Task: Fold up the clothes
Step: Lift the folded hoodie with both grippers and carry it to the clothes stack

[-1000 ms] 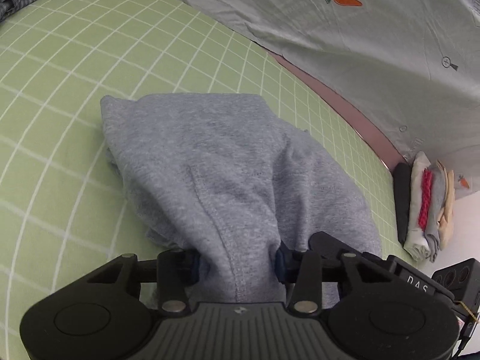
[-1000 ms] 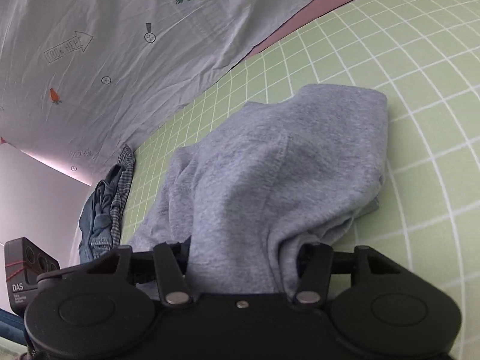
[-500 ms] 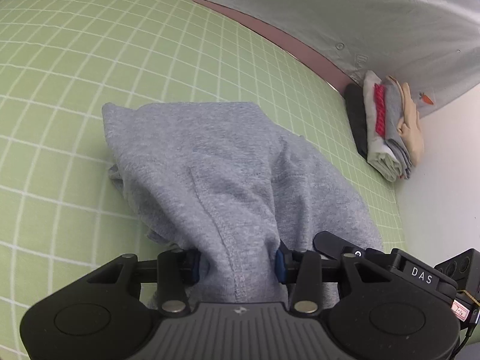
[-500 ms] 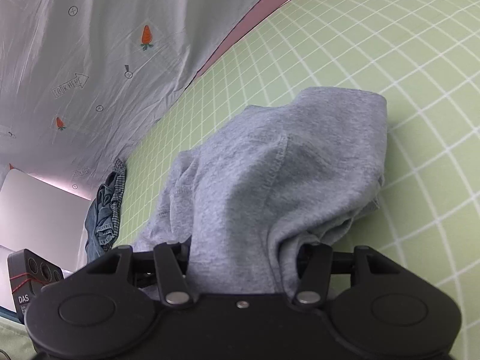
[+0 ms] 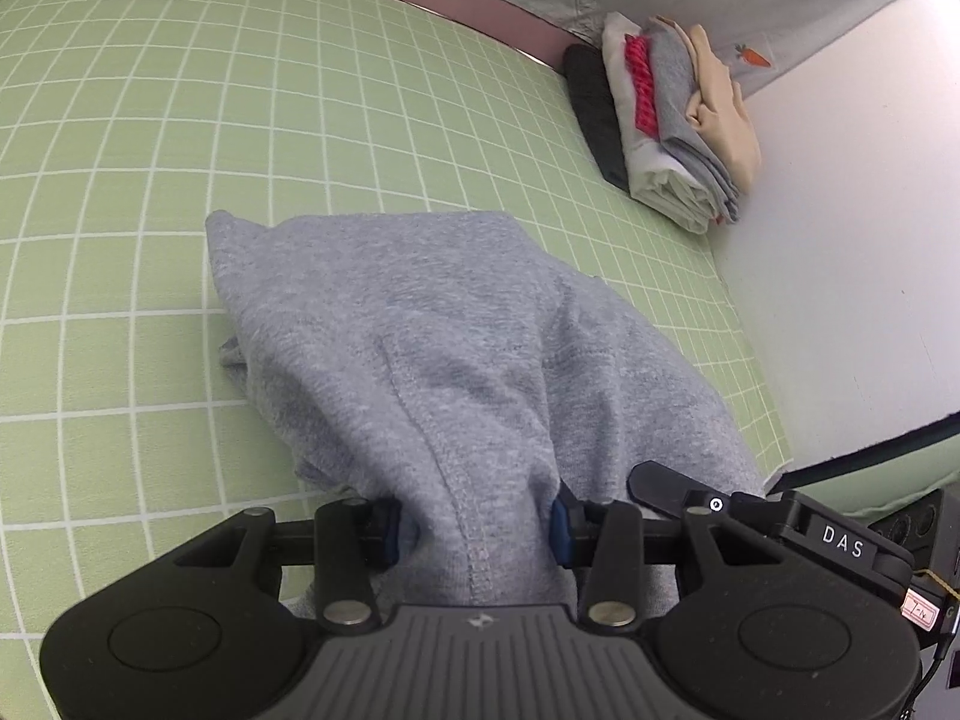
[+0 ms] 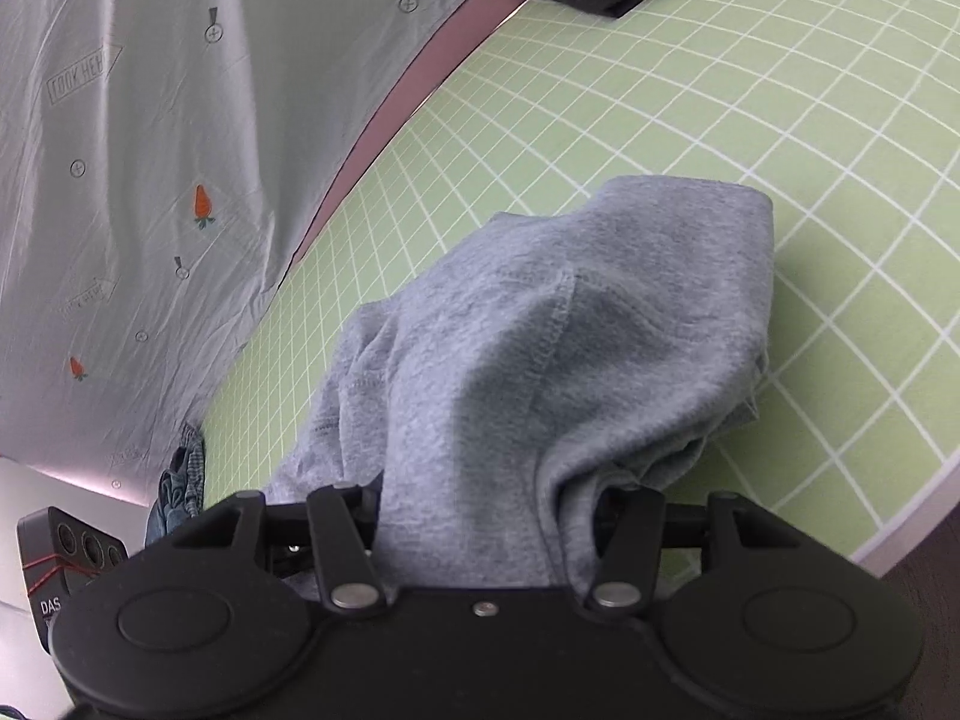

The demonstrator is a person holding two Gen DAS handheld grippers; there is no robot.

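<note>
Left gripper (image 5: pixel 474 531): fingers (image 5: pixel 389 531) partly closed and clenched on a bunched fold of the grey garment (image 5: pixel 420 324), which fills the gap between the blue pads. Right gripper (image 6: pixel 486 516): fingers (image 6: pixel 624 504) likewise partly closed, grasping another bunch of the same garment (image 6: pixel 570 324); cloth drapes over and hides the pads. The garment runs forward from both grips, its far end folded over above the green checked bed sheet (image 5: pixel 120 180); whether that end touches the sheet cannot be told.

Left wrist view only: a stack of folded clothes (image 5: pixel 666 114) (black, white, red, grey, beige layers) lying on the sheet's far corner, beside a white wall (image 5: pixel 840 240); the other gripper's body, marked "DAS", at lower right.

Right wrist view only: a broad grey printed sheet (image 6: pixel 150 150) with small carrots and "LOOK HERE" arrows beyond the bed's edge; a heap of blue denim and checked cloth (image 6: pixel 180 492) at the far left of the bed. The folded stack appears here only as a cropped sliver at the top edge.
</note>
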